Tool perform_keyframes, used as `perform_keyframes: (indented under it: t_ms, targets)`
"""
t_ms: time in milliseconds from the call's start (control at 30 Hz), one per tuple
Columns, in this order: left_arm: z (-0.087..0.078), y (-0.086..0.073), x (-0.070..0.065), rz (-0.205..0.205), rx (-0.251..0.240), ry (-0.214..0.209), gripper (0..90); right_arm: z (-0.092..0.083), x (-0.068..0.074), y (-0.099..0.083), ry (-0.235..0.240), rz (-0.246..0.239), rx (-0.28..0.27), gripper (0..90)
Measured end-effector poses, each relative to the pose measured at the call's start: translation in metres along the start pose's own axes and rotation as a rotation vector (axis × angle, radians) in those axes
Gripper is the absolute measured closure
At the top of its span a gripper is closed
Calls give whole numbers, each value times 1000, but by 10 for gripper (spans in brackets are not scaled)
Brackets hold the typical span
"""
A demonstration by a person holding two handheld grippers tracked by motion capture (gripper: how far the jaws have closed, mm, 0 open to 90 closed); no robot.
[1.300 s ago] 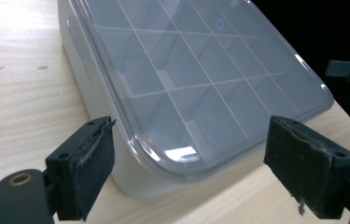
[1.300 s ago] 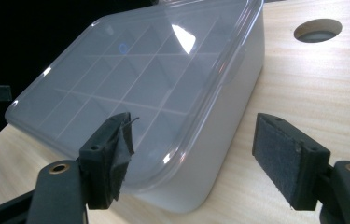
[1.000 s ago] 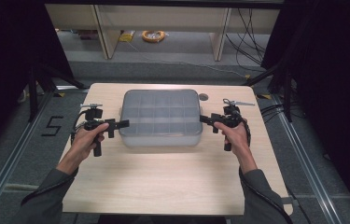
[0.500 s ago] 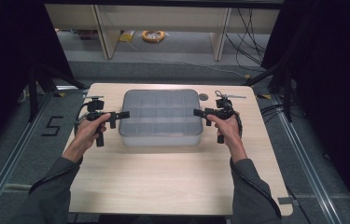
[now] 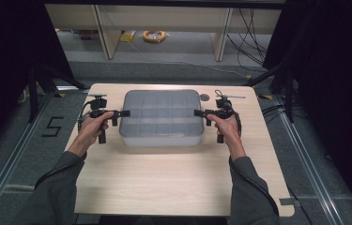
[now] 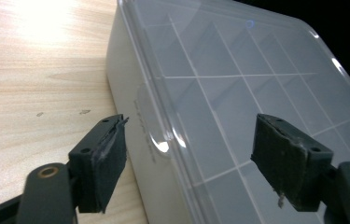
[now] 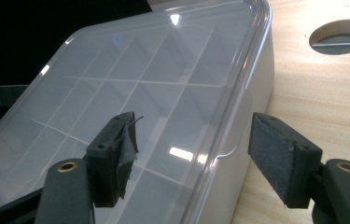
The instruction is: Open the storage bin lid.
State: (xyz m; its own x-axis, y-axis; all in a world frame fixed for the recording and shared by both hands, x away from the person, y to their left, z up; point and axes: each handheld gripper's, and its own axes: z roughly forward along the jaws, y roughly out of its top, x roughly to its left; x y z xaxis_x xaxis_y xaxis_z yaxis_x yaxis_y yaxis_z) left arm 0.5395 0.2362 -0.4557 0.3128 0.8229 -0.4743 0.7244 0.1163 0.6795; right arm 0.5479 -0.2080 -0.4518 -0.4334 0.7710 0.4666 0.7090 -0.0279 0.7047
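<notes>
Pale wooden bench [image 5: 173,183] with rounded corners, seen from above; a translucent grey plastic compartment box with a clear lid [image 5: 161,118] resting on its far half, roughly centred between left and right. Divider grid visible through the lid, compartments apparently empty.

Left tongs [image 5: 124,113], black, held in the left hand [image 5: 93,130], pointing right at the box's left short side. Spread wide in the left gripper view [image 6: 200,158], one pad [image 6: 109,161] over the bench just beside the box wall, the other pad [image 6: 282,161] above the lid, the lid's rim between them. Not touching the box, as far as can be seen.

Right tongs [image 5: 197,113], black, held in the right hand [image 5: 227,129], pointing left at the box's right short side. Likewise spread wide in the right gripper view [image 7: 193,156], one pad [image 7: 119,156] above the lid, the other pad [image 7: 277,158] over the bench, the lid's edge and a small lip between them. Gripping nothing.

Round hole [image 7: 341,36] in the bench just beyond the box's far right corner. Dark sleeves on both forearms. Grey floor around the bench, with a "5" marked [image 5: 52,126] at left.
</notes>
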Motion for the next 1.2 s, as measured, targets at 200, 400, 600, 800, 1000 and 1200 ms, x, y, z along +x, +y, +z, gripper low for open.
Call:
perform_keyframes:
  t_ms: [200,400,600,800,1000,1200]
  targets:
    - [6,3,5,-15,8,5,340,5,-3,-1,-11,-15,-1,354]
    - [13,4,8,-54,11,-2,374,6,1,0,-1,84,28,377]
    - [19,5,3,-57,13,-11,420,11,-4,0,-9,-8,19,413]
    - [19,5,0,-57,7,19,421,12,-2,0,-16,25,18,471]
    - [16,4,-2,-83,-29,32,466,5,0,1,-2,48,-2,510]
    - [6,7,-4,-107,-73,23,520,-1,-4,0,9,28,-71,602]
